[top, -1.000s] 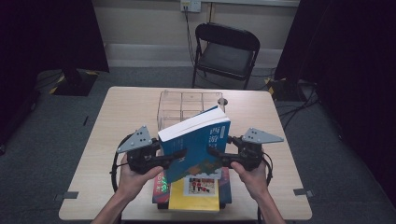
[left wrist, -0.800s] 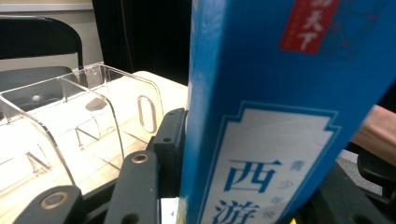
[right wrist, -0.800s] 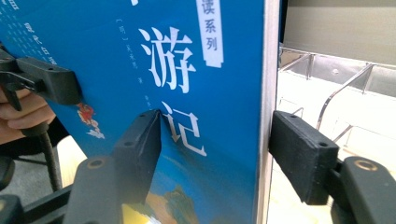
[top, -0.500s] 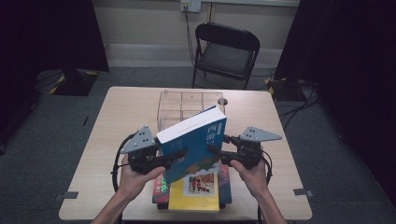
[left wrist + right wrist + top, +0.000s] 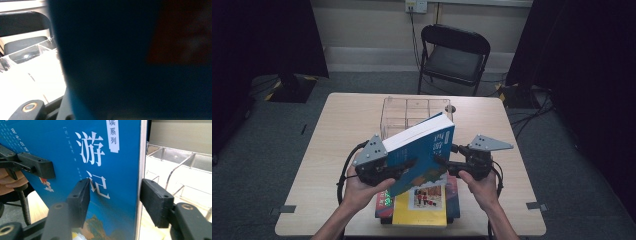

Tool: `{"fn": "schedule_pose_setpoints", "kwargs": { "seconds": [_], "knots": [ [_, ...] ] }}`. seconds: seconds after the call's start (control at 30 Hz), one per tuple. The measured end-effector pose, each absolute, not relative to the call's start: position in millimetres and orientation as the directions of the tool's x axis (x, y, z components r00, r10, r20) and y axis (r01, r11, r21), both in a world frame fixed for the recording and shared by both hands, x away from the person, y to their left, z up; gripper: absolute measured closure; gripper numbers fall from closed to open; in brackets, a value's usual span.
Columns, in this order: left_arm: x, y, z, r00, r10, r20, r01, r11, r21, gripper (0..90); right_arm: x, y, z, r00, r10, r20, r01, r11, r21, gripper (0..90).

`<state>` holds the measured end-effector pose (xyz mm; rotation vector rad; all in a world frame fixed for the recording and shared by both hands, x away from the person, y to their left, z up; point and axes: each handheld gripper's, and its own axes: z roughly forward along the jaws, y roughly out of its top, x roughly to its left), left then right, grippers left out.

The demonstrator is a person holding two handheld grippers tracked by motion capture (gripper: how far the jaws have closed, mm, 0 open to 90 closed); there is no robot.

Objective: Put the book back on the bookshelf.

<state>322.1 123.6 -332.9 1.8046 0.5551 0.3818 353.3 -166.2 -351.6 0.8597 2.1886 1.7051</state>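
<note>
Two hand-held grippers meet at one blue book [image 5: 424, 152], which is tilted up in the air above the bench [image 5: 337, 130]. The left hand-held gripper [image 5: 404, 166] is clamped on its cover. The right hand-held gripper [image 5: 113, 200] sits around the far edge with its pads not quite pressing, having just opened a little. A clear box [image 5: 404, 112] stands behind.

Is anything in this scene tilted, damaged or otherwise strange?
The blue book is tilted, held in the air between the left gripper and the right gripper, above the stack of books. Nothing looks spilled or damaged.
</note>
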Motion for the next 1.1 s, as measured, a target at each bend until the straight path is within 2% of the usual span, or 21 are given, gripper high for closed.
{"fn": "schedule_pose_setpoints", "kwargs": {
  "seconds": [0.27, 0.53, 0.77, 0.87, 1.1],
  "knots": [
    [321.6, 120.7, -331.2, 0.835, 0.55, -0.019, 0.186, -0.25, 0.95, 58.9, 361.1, -163.8, -352.5, -0.82, 0.541, 0.19, 0.307, 0.136, 0.942, 30.2],
    [319.7, 119.5, -331.8, 0.834, 0.551, -0.034, 0.193, -0.234, 0.953, 54.9, 358.4, -166.5, -349.3, -0.813, 0.557, 0.17, 0.31, 0.167, 0.936, 37.4],
    [319.2, 118.5, -332.5, 0.825, 0.565, -0.02, 0.181, -0.231, 0.956, 54.3, 359.0, -165.7, -349.4, -0.811, 0.561, 0.164, 0.305, 0.167, 0.937, 38.5],
    [319.9, 119.0, -332.2, 0.814, 0.58, -0.018, 0.187, -0.233, 0.954, 60.4, 360.0, -166.0, -349.3, -0.81, 0.561, 0.17, 0.313, 0.168, 0.935, 38.7],
    [323.3, 124.4, -333.1, 0.828, 0.56, -0.037, 0.192, -0.221, 0.956, 61.5, 358.4, -164.7, -348.8, -0.806, 0.567, 0.168, 0.31, 0.162, 0.937, 39.7]
  ]
}}
